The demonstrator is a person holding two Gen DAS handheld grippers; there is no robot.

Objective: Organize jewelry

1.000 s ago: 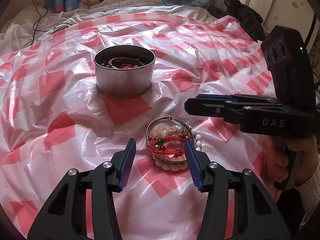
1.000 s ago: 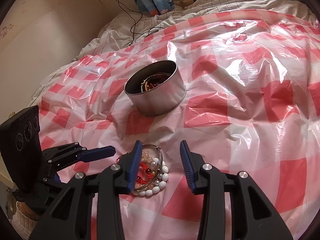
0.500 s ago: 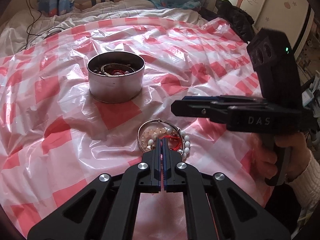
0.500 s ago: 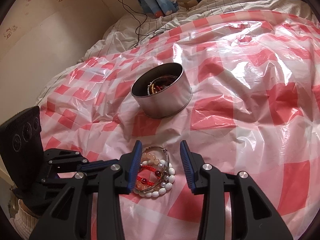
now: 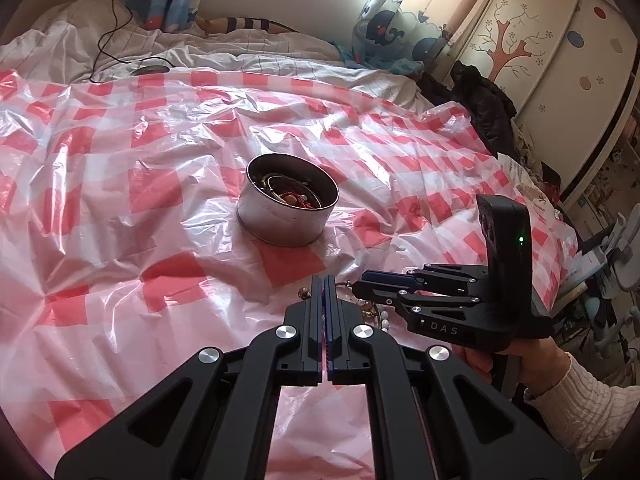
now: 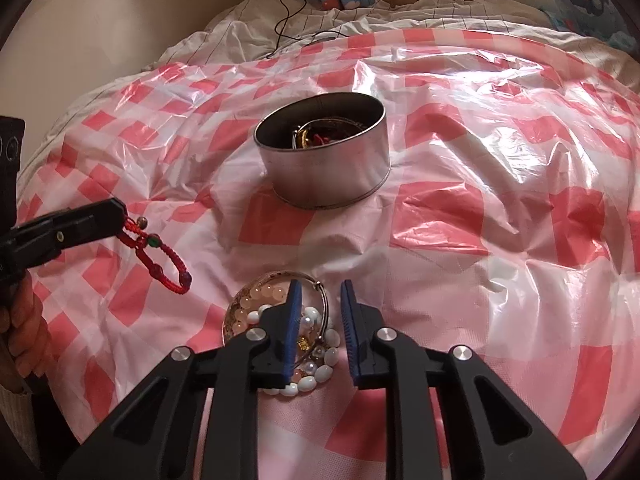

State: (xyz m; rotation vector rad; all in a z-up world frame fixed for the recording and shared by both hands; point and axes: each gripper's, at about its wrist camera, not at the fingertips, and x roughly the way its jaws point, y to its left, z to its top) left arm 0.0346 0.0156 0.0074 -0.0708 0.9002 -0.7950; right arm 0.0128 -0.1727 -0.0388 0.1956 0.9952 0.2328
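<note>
Right wrist view: red cord bracelet (image 6: 154, 250) is pinched in the left gripper (image 6: 120, 216); the right gripper's (image 6: 320, 320) jaws are closing over the silver bangle (image 6: 325, 300). White beads (image 6: 320, 372) may be snagged short of the tin (image 6: 324, 160).

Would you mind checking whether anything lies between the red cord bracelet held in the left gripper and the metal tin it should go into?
Nothing visible does. The red cord bracelet hangs from the shut left gripper, clear of the pile. Only bare checked plastic sheet lies between it and the open metal tin. The right gripper stays over the bracelet pile, off that path.
</note>
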